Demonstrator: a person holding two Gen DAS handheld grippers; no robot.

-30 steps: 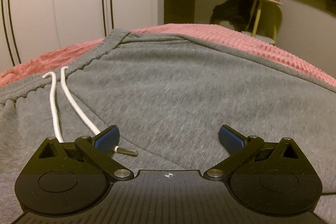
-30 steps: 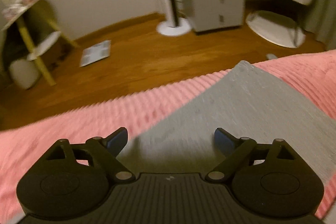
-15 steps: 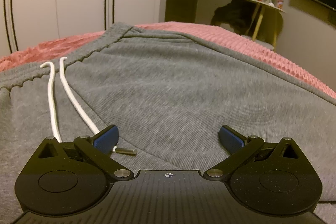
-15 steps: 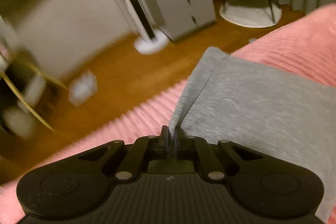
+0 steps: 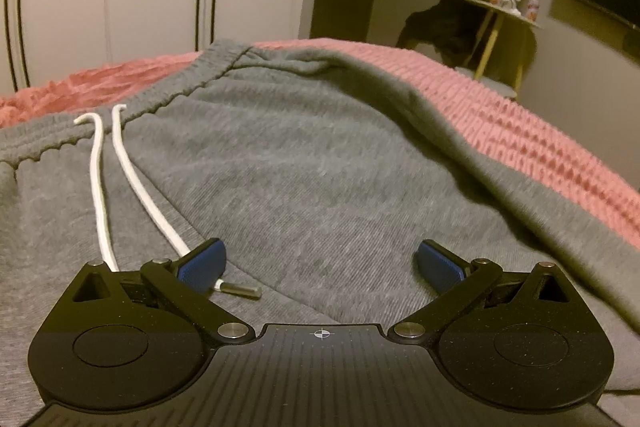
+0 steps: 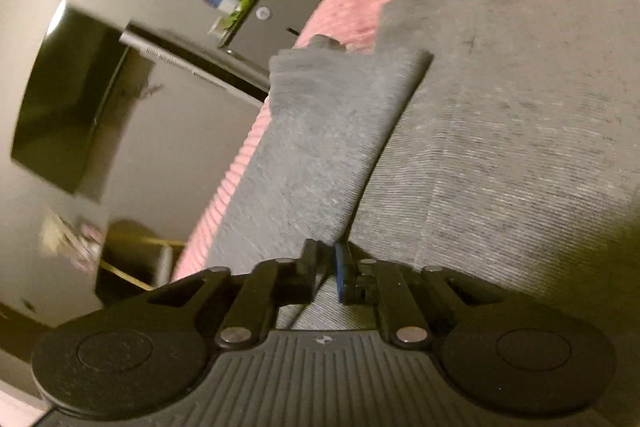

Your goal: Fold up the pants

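Right wrist: pants [image 6: 320, 155] between jaws.

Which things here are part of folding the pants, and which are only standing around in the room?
Part of the job: grey pants, white drawstring, right gripper, left gripper, pink bedspread.

Standing around: yellow side table, television.

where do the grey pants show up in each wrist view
Left wrist: the grey knit sweatpants fill the middle, waistband upper left.
Right wrist: they fill the right half, a lifted leg pinched in the right gripper.
Shared landmark: the pink ribbed bedspread beneath them.
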